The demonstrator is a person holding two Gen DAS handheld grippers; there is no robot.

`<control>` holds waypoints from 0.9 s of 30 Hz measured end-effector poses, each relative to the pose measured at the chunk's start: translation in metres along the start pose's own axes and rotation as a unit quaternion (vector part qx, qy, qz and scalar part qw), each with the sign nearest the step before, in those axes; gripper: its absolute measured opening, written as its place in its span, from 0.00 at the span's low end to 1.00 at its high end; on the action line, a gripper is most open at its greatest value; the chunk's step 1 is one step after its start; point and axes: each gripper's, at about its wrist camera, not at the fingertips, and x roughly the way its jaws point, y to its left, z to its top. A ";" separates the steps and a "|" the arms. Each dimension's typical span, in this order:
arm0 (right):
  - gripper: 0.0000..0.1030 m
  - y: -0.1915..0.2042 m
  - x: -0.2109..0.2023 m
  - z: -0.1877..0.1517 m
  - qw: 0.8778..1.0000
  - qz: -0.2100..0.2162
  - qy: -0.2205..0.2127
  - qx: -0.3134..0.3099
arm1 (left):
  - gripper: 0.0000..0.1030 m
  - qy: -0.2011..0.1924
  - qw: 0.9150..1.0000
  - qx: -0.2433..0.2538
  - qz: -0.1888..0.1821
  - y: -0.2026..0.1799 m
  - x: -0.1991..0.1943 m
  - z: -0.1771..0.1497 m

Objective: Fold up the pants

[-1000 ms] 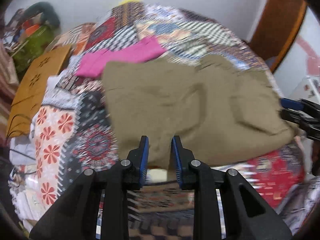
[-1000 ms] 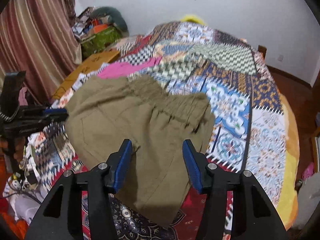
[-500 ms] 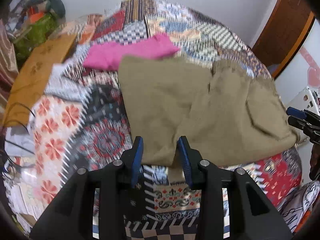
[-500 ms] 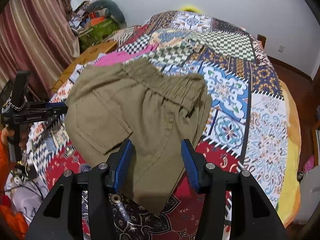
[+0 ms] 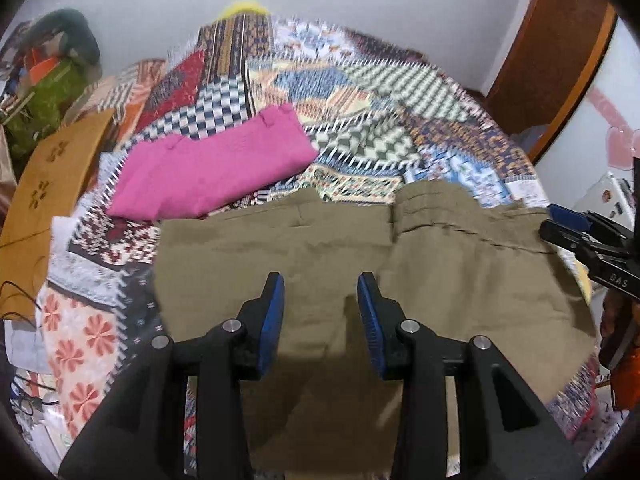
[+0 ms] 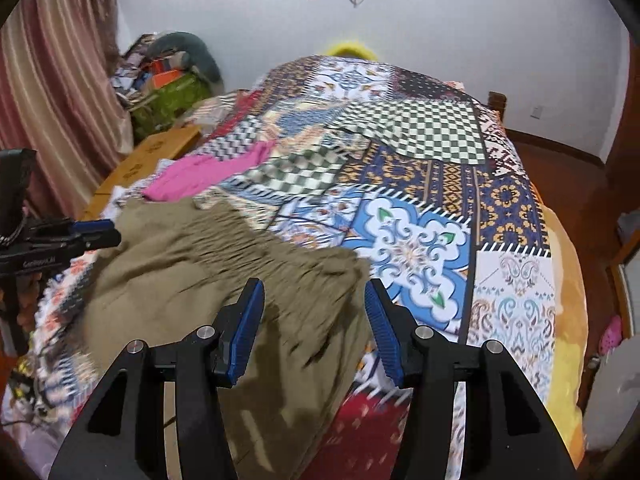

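Olive-brown pants [image 5: 352, 264] lie folded on the patchwork bed cover, with the gathered waistband toward the right in the left wrist view. They also show in the right wrist view [image 6: 192, 276]. My left gripper [image 5: 321, 300] is open and empty, just above the pants' near edge. My right gripper [image 6: 314, 304] is open and empty over the waistband end. The right gripper shows at the right edge of the left wrist view [image 5: 580, 236]. The left gripper shows at the left edge of the right wrist view [image 6: 92, 232].
A folded pink garment [image 5: 212, 172] lies on the bed cover [image 6: 420, 240] beyond the pants. A wooden board [image 5: 48, 184] lies along the bed's left side. Bags and clutter [image 6: 168, 84] pile by the striped curtain. A wooden door frame [image 5: 560, 40] stands at the right.
My left gripper has let go of the pants' edge and opened. Both grippers have moved forward over the pants. The pants now lie flatter on the bed.
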 end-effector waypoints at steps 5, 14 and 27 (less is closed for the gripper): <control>0.47 -0.013 0.027 -0.005 1.000 0.005 0.023 0.009 | 0.37 0.014 1.000 -0.015 0.002 0.013 0.030 -0.001; 0.47 -0.021 0.018 0.006 0.999 0.024 0.028 0.032 | 0.40 0.005 1.000 -0.014 0.015 0.016 0.011 0.000; 0.66 -0.011 -0.023 -0.017 0.998 0.022 0.041 0.045 | 0.64 0.002 0.997 -0.077 0.016 0.056 -0.033 -0.043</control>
